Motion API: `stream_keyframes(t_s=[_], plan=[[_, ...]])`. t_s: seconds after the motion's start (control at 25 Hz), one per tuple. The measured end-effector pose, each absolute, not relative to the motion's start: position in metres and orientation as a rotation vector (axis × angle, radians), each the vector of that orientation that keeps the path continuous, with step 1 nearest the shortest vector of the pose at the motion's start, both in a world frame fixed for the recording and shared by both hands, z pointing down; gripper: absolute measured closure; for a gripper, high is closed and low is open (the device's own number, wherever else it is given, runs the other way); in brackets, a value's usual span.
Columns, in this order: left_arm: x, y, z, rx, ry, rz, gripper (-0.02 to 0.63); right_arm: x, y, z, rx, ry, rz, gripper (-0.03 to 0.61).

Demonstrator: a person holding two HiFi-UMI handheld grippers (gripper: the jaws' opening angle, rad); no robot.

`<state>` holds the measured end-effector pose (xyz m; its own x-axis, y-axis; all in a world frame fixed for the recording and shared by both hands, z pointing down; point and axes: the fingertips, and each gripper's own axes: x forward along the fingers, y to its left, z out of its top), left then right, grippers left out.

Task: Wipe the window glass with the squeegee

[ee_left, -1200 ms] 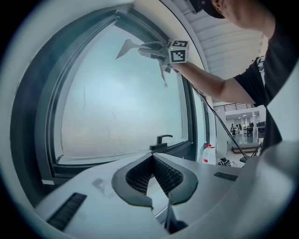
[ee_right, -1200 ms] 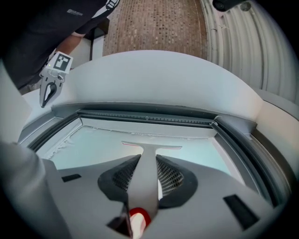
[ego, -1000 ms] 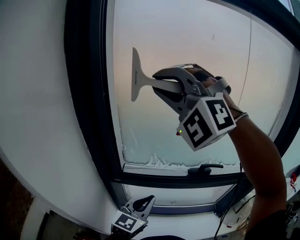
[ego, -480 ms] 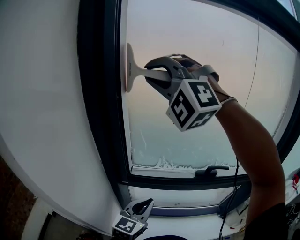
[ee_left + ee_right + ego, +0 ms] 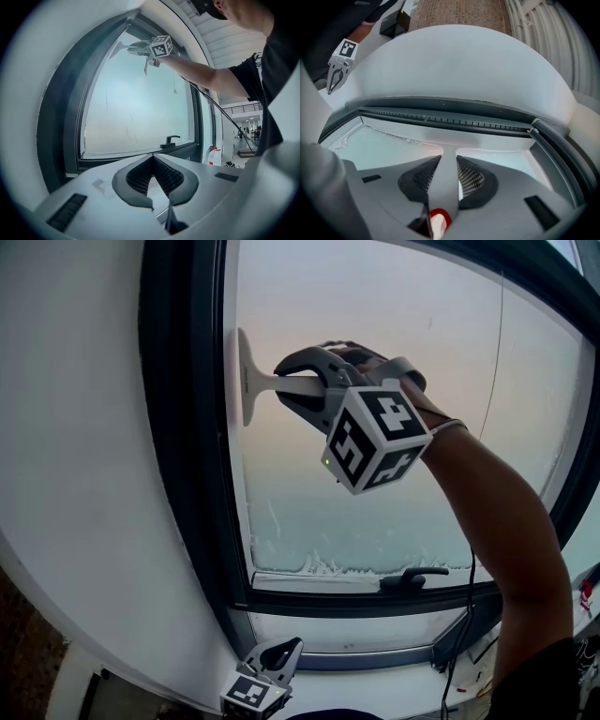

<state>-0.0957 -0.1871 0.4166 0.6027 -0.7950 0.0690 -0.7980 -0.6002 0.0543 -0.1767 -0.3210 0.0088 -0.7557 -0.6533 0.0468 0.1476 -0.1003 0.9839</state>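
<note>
right gripper — fingers clamped on squeegee; left gripper — fingers together

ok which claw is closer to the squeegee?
Right. The right claw is shut on the squeegee handle, high at the left edge of the window glass. The left claw is shut and empty, far below the glass.

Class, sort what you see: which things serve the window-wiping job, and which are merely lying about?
In the job: squeegee, window glass, right gripper shut on the squeegee.
Lying about: window handle, bottle, idle left gripper.
</note>
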Motion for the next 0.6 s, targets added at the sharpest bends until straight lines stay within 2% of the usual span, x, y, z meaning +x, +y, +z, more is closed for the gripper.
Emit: stream_keyframes(t_s=[0.6], plan=[[-0.057,-0.199,0.414,2.76,-1.325,0.051,0.614,-0.08,-0.322,0.003,0.603,-1.615,-1.851,0.491]])
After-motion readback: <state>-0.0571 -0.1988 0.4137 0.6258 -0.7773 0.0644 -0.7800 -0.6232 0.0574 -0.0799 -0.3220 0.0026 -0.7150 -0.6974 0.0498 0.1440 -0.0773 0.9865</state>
